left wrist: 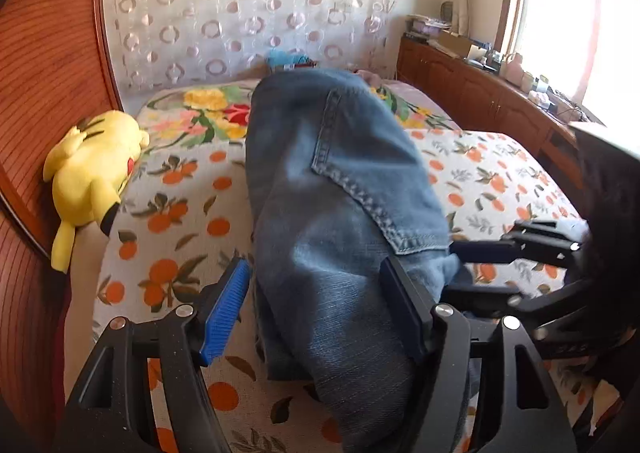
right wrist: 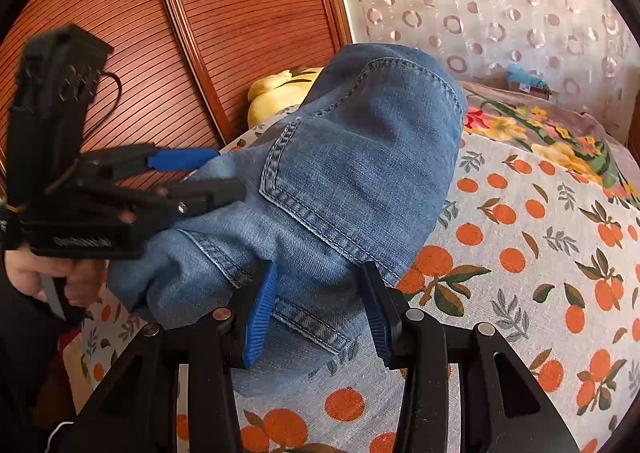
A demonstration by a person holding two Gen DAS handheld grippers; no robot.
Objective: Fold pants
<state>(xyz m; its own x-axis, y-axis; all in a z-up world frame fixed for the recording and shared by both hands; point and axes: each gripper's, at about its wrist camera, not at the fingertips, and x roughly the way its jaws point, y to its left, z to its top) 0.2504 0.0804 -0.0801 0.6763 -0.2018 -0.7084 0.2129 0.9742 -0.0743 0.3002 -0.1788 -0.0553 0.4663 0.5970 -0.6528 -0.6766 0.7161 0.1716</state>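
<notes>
Blue jeans [left wrist: 332,181] lie folded in a thick bundle on the orange-print bed cover [left wrist: 176,213], back pocket up. My left gripper [left wrist: 314,269] straddles the near end of the bundle, open; its blue pad [left wrist: 224,309] stands clear of the denim. In the right wrist view it [right wrist: 216,173] reaches in from the left, held by a hand [right wrist: 60,277]. My right gripper [right wrist: 320,267] is shut on the waistband edge of the jeans [right wrist: 360,157], with denim filling the gap between its pads. From the left wrist view the right gripper [left wrist: 450,271] comes in from the right.
A yellow plush toy [left wrist: 96,165] lies at the bed's left edge against ribbed wooden panels [left wrist: 48,53]. A floral blanket [left wrist: 208,109] and a blue item [left wrist: 288,59] sit at the far end. A long wooden cabinet [left wrist: 480,93] with clutter runs under the window on the right.
</notes>
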